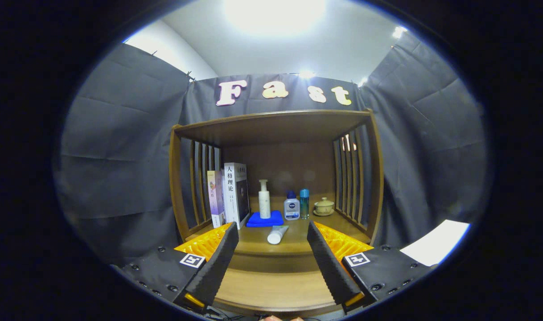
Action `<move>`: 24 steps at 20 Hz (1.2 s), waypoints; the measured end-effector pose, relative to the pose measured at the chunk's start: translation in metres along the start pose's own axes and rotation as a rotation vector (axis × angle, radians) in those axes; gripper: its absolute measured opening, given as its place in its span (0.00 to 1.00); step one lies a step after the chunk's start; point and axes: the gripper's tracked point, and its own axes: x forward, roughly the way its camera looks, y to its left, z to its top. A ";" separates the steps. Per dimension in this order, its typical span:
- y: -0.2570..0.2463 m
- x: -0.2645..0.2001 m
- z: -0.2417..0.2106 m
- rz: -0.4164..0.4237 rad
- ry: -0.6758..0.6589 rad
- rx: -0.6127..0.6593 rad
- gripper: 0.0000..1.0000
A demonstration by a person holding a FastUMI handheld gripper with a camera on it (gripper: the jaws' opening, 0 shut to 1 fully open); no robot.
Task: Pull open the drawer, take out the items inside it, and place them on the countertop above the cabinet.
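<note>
Claw (272,263) wide apart and empty, facing the wooden cabinet (276,129). A white tube (277,234) lies on the bench (298,232) at 12 o'clock, just ahead; drawer state cannot be told, so progress is uncertain.

Countertop (298,238): books (229,194), blue pad (265,220), tube (277,234), 2 bottles (297,206), lidded cup (323,206)

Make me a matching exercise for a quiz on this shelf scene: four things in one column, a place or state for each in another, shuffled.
Things:
1. white pump bottle
2. white tube
3. lidded cup
4. gripper

Places or states:
A. lying on its side, just ahead of the fingers
B. open, holding nothing
C. upright on the blue pad
D. on a saucer by the right-hand slats

Pairs: 1-C, 2-A, 3-D, 4-B
</note>
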 end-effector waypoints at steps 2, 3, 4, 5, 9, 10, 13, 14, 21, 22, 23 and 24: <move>-0.008 -0.016 -0.019 -0.015 -0.002 0.009 0.98; -0.013 -0.023 -0.028 -0.023 -0.001 0.007 0.98; -0.018 -0.029 -0.038 -0.034 0.004 0.006 0.98; -0.023 -0.036 -0.047 -0.043 0.014 0.011 0.98; -0.038 -0.056 -0.087 -0.087 0.046 0.079 0.98; -0.045 -0.062 -0.099 -0.095 0.059 0.086 0.98; -0.051 -0.074 -0.130 -0.106 0.110 0.067 0.98; -0.049 -0.076 -0.137 -0.100 0.119 0.055 0.98; -0.014 -0.079 -0.177 -0.038 0.182 -0.012 0.98; -0.009 -0.077 -0.182 -0.037 0.188 -0.021 0.98; -0.005 -0.075 -0.186 -0.038 0.197 -0.027 0.98; -0.002 -0.073 -0.191 -0.042 0.207 -0.030 0.98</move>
